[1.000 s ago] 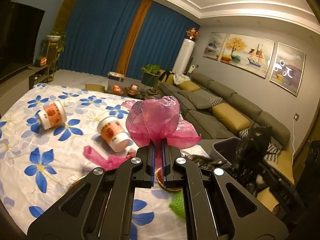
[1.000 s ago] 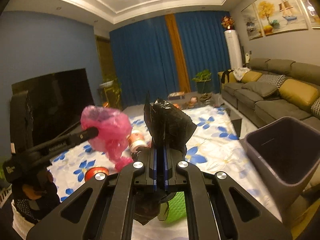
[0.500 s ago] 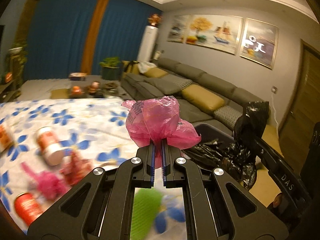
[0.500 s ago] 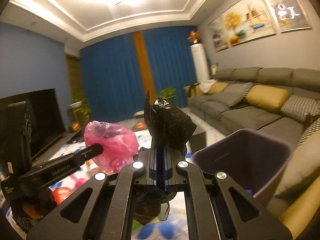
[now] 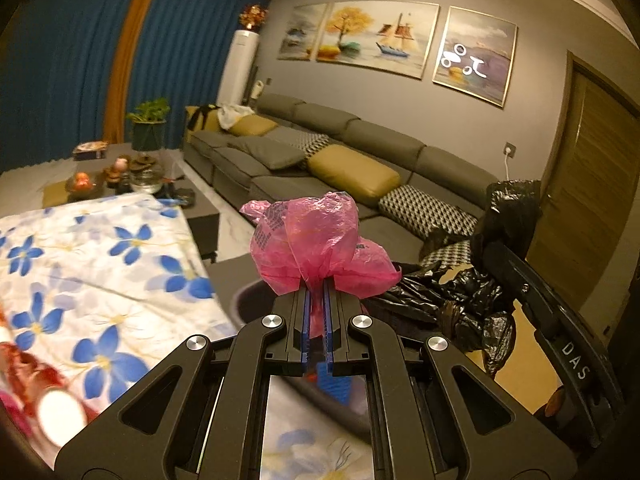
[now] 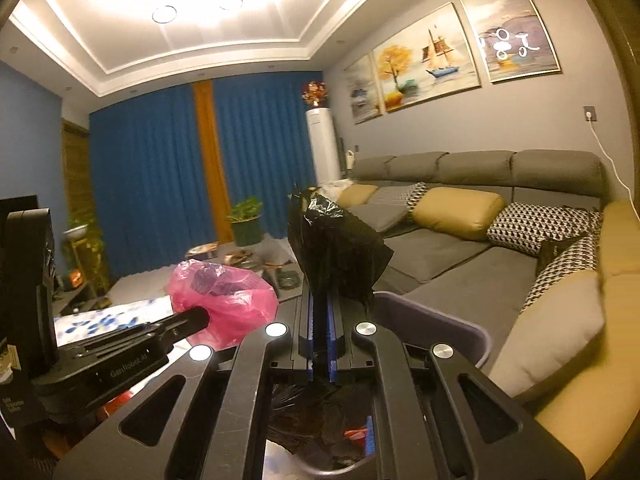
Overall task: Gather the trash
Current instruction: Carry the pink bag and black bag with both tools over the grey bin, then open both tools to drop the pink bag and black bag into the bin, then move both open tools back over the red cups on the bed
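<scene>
Two grippers, each clamped on a bag, over the bin

The left gripper pinched a crumpled pink bag; the right gripper pinched a black bag whose lower folds were lost behind its frame. The grey bin sat at 5 o'clock of that bag, mostly hidden. Cups at 8 o'clock on the flowered table were blurred.

plastic bag: bright pink
trash bag: shiny black
bin: purple-grey
tablecloth: white, blue flowers
curtains: deep blue
</scene>
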The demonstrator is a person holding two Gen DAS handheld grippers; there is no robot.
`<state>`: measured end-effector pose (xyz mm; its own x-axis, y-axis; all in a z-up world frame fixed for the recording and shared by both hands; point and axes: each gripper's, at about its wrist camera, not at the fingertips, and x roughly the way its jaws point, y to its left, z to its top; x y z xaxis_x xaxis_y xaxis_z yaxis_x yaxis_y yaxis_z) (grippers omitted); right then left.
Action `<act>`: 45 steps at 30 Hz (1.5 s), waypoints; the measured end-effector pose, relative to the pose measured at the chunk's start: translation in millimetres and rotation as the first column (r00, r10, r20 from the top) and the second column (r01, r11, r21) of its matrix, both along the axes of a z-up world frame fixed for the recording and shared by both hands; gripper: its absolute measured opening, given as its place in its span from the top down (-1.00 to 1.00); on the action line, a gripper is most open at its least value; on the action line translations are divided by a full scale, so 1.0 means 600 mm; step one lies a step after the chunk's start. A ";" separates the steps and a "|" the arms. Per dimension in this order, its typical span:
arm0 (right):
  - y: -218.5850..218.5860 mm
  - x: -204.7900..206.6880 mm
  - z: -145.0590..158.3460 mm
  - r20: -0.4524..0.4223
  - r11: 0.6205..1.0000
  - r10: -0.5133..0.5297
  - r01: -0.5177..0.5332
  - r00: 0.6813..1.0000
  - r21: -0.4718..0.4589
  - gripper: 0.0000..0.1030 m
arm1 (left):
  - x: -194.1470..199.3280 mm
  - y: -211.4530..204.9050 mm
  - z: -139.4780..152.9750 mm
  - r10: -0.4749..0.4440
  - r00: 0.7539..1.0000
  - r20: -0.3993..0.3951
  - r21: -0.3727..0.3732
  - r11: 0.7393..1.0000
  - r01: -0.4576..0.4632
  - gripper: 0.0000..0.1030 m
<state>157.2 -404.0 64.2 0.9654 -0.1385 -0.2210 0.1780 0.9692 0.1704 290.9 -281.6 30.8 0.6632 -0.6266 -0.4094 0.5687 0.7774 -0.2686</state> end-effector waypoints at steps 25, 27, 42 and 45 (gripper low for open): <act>-0.057 0.059 -0.045 -0.095 0.997 -0.014 0.021 0.995 0.077 0.34 | 0.049 -0.047 -0.067 -0.061 0.996 -0.072 -0.002 0.998 0.061 -0.51; -0.056 0.052 -0.042 -0.085 0.997 -0.018 0.025 0.996 0.079 0.23 | 0.042 -0.034 -0.065 -0.039 0.998 -0.059 -0.001 0.999 0.039 -0.62; 0.050 -0.017 -0.040 -0.075 0.998 0.058 -0.058 0.995 0.015 -0.60 | -0.073 0.137 -0.046 0.274 0.962 0.012 0.073 0.959 -0.274 -0.84; 0.094 -0.029 -0.046 -0.091 0.993 0.117 -0.117 0.989 0.003 -0.62 | -0.106 0.188 -0.045 0.345 0.938 0.025 0.080 0.935 -0.346 -0.84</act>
